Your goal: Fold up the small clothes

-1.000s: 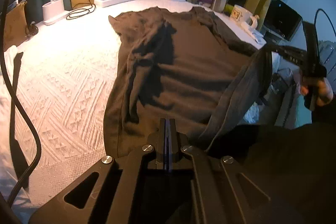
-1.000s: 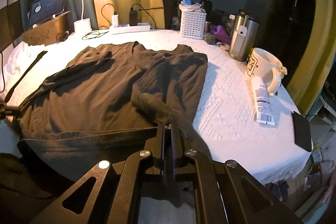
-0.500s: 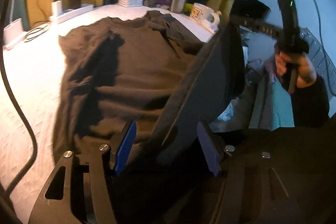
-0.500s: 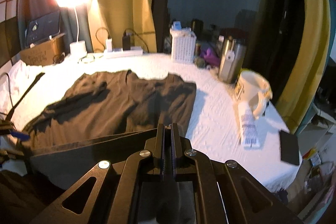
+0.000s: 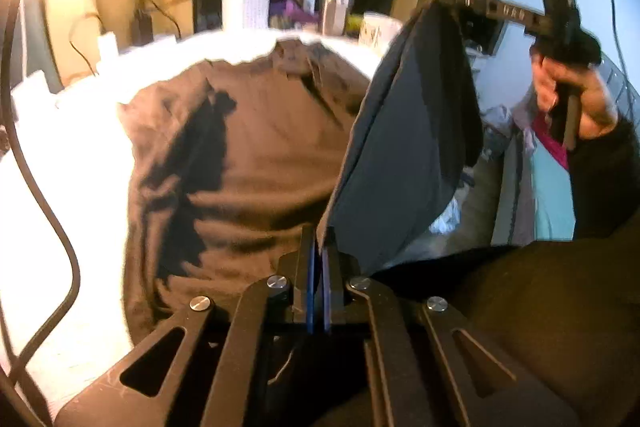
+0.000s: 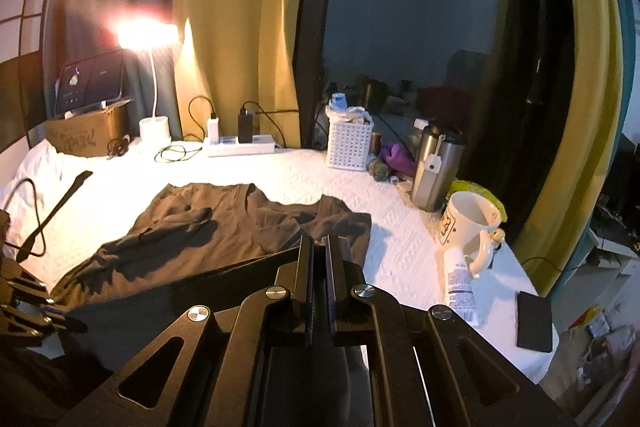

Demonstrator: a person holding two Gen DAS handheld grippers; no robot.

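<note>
**Hem of T-shirt Raised by Both Grippers**

Since one second ago, the near hem of the dark brown cotton T-shirt [image 5: 256,155] has come up off the surface. Then it lay flat with only its right corner raised; now it hangs as a taut, shadowed panel between the two grippers. Half a second ago the jaws of the left gripper [image 5: 319,239] stood wide around the fabric; now they are closed narrow on the hem edge.

**Left gripper.** Blue-padded jaws pinch the hem at 6 o'clock in the left wrist view. The lifted cloth rises from them toward 1 o'clock.

**Right gripper.** In the right wrist view, the jaws of the right gripper [image 6: 318,247] are closed narrow on the hem, which runs away toward 9 o'clock, where the left gripper appears at the frame edge. In the left wrist view, a hand [image 5: 576,99] holds this gripper's handle at 2 o'clock.

**Garment position.** The T-shirt's upper body and collar lie flat on the white textured bedspread [image 6: 400,227], collar toward 12 o'clock. One sleeve is folded in over the chest.

**Surroundings.**
- White ceramic mug [image 6: 468,223], at 3 o'clock from the garment, well apart from it.
- White tube [image 6: 460,283], lying just below the mug.
- White perforated plastic basket [image 6: 350,147], at 12 o'clock.
- Lit white desk lamp [image 6: 150,39], at 10 o'clock.
</note>
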